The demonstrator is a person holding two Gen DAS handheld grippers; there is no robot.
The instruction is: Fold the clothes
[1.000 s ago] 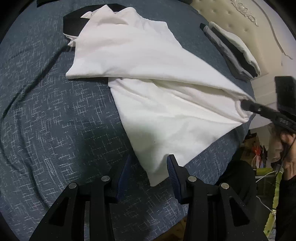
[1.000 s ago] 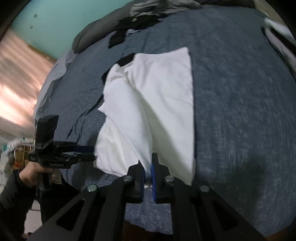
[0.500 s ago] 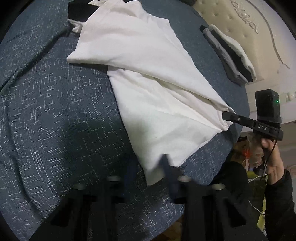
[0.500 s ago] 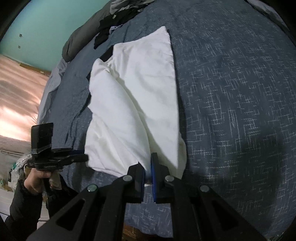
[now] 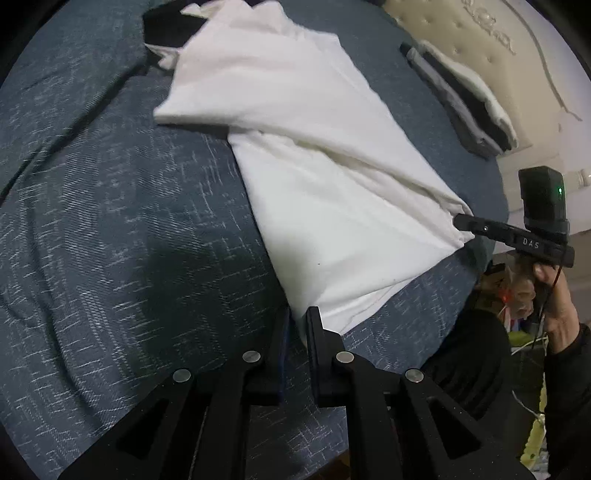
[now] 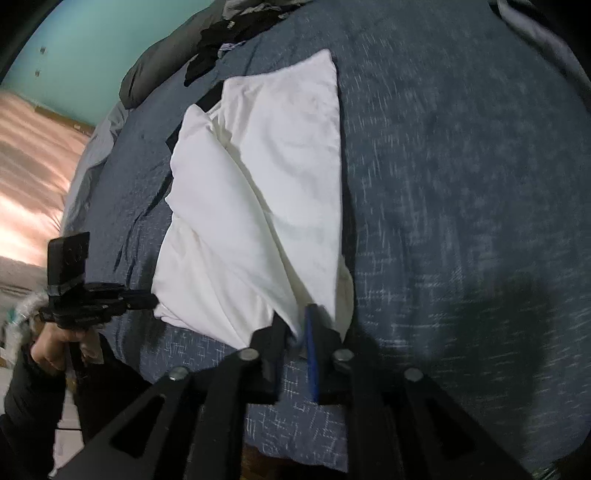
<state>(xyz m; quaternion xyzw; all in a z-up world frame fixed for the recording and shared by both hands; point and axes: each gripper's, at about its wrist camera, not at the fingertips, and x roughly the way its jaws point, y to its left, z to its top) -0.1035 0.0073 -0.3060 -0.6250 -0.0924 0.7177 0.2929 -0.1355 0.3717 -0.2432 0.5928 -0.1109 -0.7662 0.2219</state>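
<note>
Closing on the white shirt (image 5: 332,206)'s near corner, left gripper (image 5: 297,325) fingers now pinch it like the right gripper (image 6: 295,328); both hem corners held, ready to fold.

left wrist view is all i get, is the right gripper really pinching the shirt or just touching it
observer: Pinching. In its own camera the right gripper has a bottom corner of the white shirt caught between its fingers.
operator: anything past the collar end that i cant see
observer: Yes, a heap of dark clothes lies at the far end of the bedspread, below a teal wall.
operator: how does my left one look from over there
observer: The left gripper meets the shirt's other bottom corner at the bed's near edge.
</note>
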